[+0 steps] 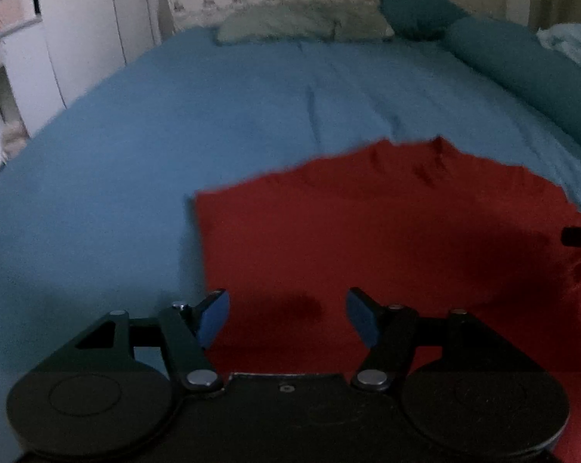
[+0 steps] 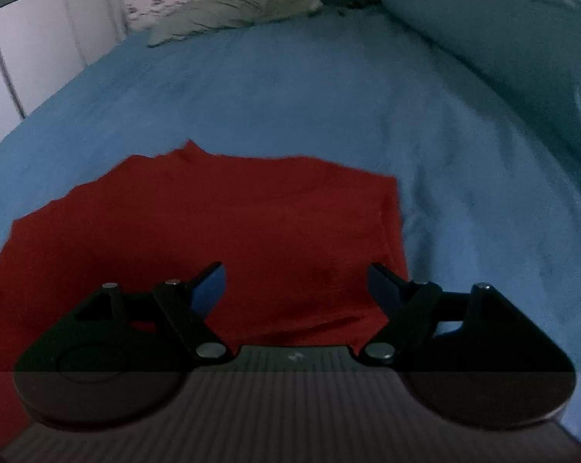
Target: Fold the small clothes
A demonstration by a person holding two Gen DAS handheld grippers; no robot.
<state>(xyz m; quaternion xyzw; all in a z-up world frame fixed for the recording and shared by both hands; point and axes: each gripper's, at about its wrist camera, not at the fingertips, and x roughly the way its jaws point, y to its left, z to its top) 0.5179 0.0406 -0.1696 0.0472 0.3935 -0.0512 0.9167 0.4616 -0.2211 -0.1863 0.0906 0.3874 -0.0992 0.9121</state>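
Note:
A red garment (image 1: 386,239) lies flat on the blue bed sheet (image 1: 136,154); it also shows in the right wrist view (image 2: 213,227). My left gripper (image 1: 288,316) is open and empty, above the garment's near left part. My right gripper (image 2: 298,289) is open and empty, above the garment's near right part, its right finger close to the garment's right edge. A tip of the right gripper shows at the right edge of the left wrist view (image 1: 579,236).
A pale green pillow (image 1: 302,23) and dark teal pillows (image 1: 417,7) lie at the head of the bed. A teal bolster (image 1: 529,77) runs along the right side. White cupboards (image 1: 78,31) stand to the left of the bed.

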